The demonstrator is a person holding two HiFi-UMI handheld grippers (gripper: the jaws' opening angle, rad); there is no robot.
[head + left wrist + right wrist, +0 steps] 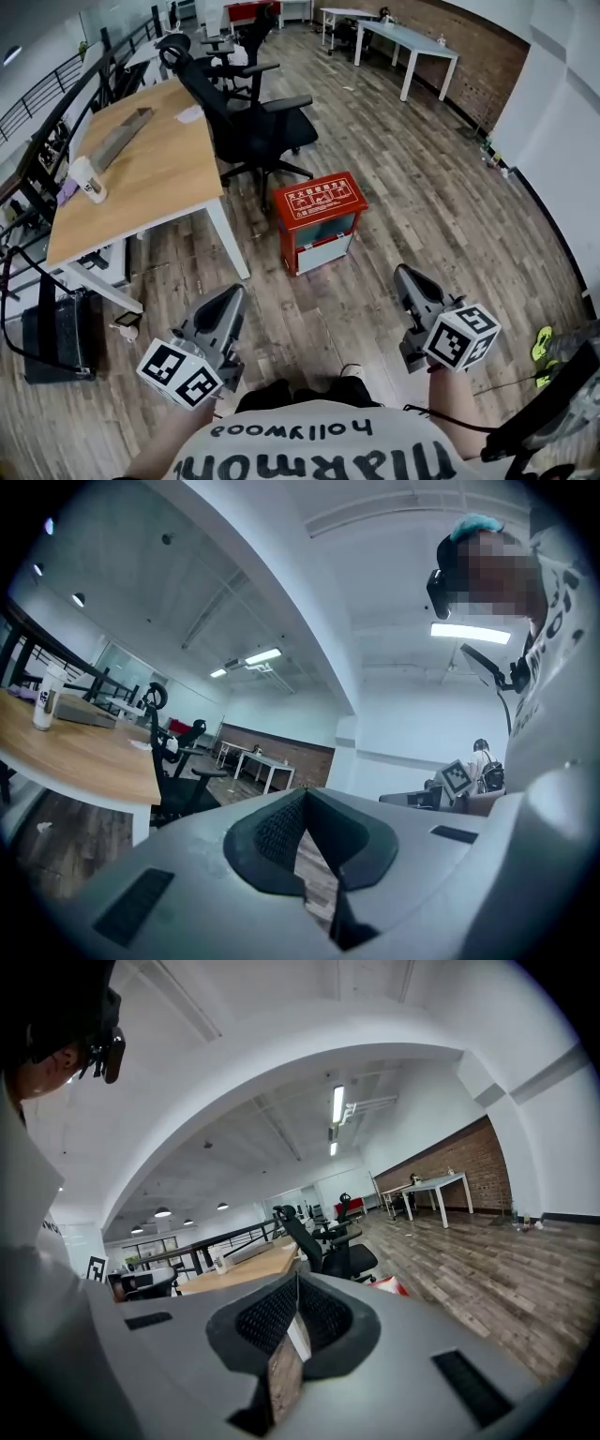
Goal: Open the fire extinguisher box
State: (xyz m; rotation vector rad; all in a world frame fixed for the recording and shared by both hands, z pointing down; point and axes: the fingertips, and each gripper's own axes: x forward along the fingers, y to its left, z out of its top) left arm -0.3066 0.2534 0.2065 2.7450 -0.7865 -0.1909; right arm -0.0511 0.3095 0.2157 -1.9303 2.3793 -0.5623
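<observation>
The red fire extinguisher box (319, 220) stands on the wooden floor, its lid down, with a white label on top and a pale front panel. My left gripper (236, 292) hangs low at the left, short of the box and to its left, jaws together with nothing between them. My right gripper (403, 274) is level with it at the right, also short of the box, jaws together and empty. In the left gripper view the left gripper (305, 794) points level across the room, and the box is out of sight. Past the right gripper (296, 1279), a red corner of the box (392, 1285) shows.
A wooden desk (141, 159) with a white cup (89, 178) stands left of the box. A black office chair (253, 122) sits just behind it. White tables (403, 42) line the brick wall at the back. A black case (56, 337) lies on the floor at far left.
</observation>
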